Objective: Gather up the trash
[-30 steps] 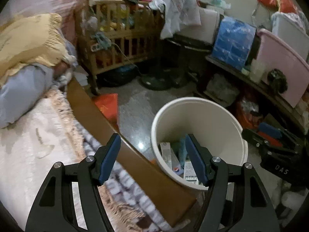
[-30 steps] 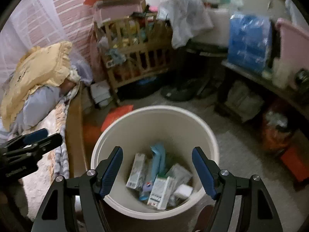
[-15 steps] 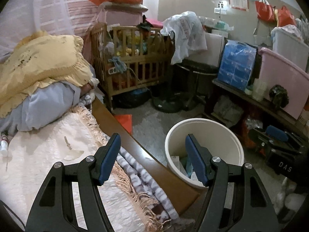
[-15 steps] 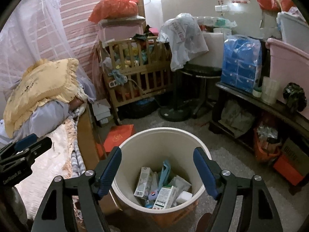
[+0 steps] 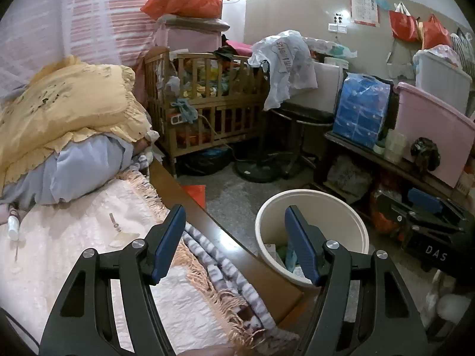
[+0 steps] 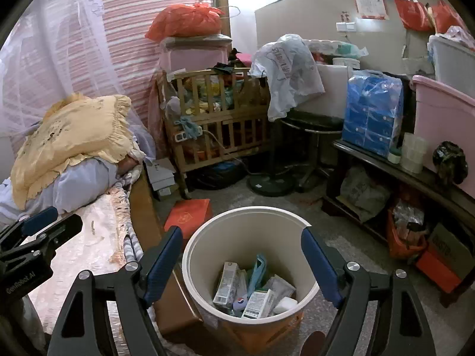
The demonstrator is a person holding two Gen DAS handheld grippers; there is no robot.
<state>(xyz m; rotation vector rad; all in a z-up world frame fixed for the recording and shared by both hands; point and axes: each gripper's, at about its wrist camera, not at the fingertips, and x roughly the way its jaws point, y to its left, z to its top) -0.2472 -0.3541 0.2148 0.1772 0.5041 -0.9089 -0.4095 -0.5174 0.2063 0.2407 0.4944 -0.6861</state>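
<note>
In a cluttered bedroom, a bed (image 5: 68, 255) flanks the floor where a cream bin (image 6: 207, 252) holds cartons and wrappers (image 6: 252, 287), while the left gripper (image 5: 234, 243) hangs spread and empty, and the right gripper (image 6: 240, 264), jaws just widened, holds nothing.

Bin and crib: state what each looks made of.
Bin: probably plastic, cream and smooth, with a thin even rim and a faint sheen inside. Crib: wood, seemingly varnished, with honey-brown slats and rails; grain is too small to make out.
</note>
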